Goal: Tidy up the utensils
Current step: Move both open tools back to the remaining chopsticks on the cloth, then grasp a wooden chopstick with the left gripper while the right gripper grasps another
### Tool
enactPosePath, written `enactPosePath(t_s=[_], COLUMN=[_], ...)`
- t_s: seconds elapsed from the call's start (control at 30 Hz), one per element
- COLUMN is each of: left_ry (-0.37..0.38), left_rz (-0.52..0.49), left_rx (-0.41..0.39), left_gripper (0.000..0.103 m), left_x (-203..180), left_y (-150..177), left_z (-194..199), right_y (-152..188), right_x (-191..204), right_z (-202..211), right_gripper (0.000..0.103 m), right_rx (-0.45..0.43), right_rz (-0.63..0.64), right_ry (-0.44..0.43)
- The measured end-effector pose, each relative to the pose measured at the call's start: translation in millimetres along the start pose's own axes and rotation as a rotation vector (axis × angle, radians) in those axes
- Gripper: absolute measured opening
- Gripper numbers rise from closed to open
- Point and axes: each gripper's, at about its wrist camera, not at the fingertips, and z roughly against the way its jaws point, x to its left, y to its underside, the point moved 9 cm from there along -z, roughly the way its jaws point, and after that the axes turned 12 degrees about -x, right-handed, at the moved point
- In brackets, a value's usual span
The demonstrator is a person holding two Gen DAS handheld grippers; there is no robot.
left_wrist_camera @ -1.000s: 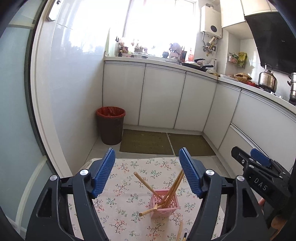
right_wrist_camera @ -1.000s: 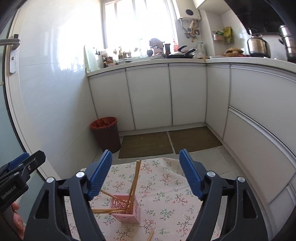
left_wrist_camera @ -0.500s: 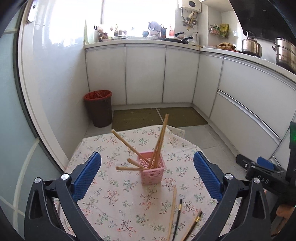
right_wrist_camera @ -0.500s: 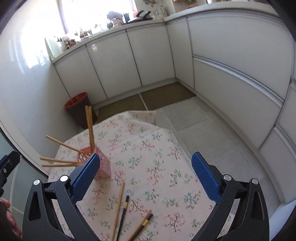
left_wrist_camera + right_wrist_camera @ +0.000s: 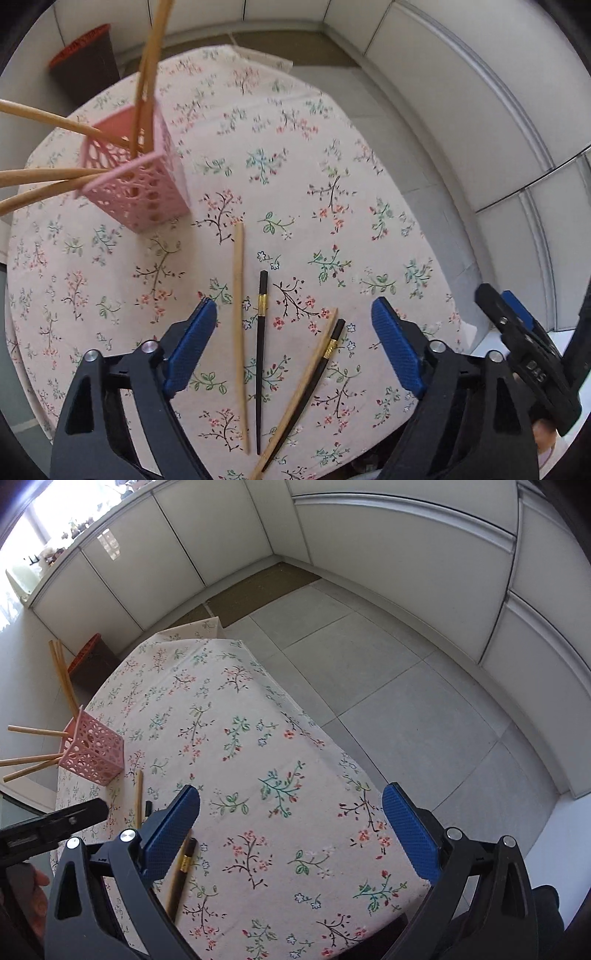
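A pink lattice holder [image 5: 136, 177] with several wooden chopsticks [image 5: 146, 74] stands at the table's far left; it also shows in the right wrist view [image 5: 92, 755]. Loose on the floral cloth lie a wooden chopstick [image 5: 239, 332], a black chopstick [image 5: 260, 354], and a crossed wooden [image 5: 299, 391] and black pair [image 5: 314, 384]. My left gripper [image 5: 293, 347] is open and empty, hovering above these loose chopsticks. My right gripper [image 5: 291, 830] is open and empty over the table's right part, with a black chopstick [image 5: 183, 871] by its left finger.
The table with the floral tablecloth [image 5: 258, 738] stands in a kitchen. A brown bin with a red liner [image 5: 86, 55] stands beyond the table. White cabinets [image 5: 369, 554] line the walls, with grey floor tiles [image 5: 406, 701] to the right.
Both grippers have tilted down and moved closer over the table. The loose chopsticks now lie between the left gripper's fingers. Both grippers stay open.
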Motion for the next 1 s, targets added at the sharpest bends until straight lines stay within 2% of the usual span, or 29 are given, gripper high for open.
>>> enactPosePath(t_s=[0.07,0.2,0.33,0.47,0.53,0.6,0.8,0.97,1.0], left_ry=[-0.045,-0.144,-0.175,-0.187,-0.179,-0.177,-0.181,-0.178,-0.168], left_rz=[-0.021,-0.011,0.014,0.037,0.047,0.055,0.028,-0.009,-0.013], left_rx=[0.036,0.04,0.062,0.082,0.063,0.05,0.012,-0.071,-0.085], left_gripper=[0.062,0.062,0.054,0.03,0.026,0.009,0.007,0.006,0.006], left_x=[2,16,28,41,44,47,55,58,59], left_y=[-2,-11,-15,-12,-13,-14,-7,1,3], left_z=[-24,-52,-68,-83,-85,-85,-76,-32,-21], right_y=[3,5,7,10,11,12,29,45,47], right_x=[-7,-13,-16,-18,-17,-15,3,50,60], right_z=[-4,-9,-13,-19,-21,-20,-24,-37,-41], right_gripper=[0.096,0.096,0.096,0.096,0.096,0.096,0.096,0.096,0.093], right_rx=[0.011,0.024,0.044,0.07,0.077,0.082,0.172,0.274,0.284], right_rz=[-0.014,-0.024,-0.032,-0.048,-0.049,-0.042,-0.069,-0.07,-0.063], right_ry=[0.005,0.007,0.005,0.002,-0.002,-0.008,-0.04,-0.116,-0.135])
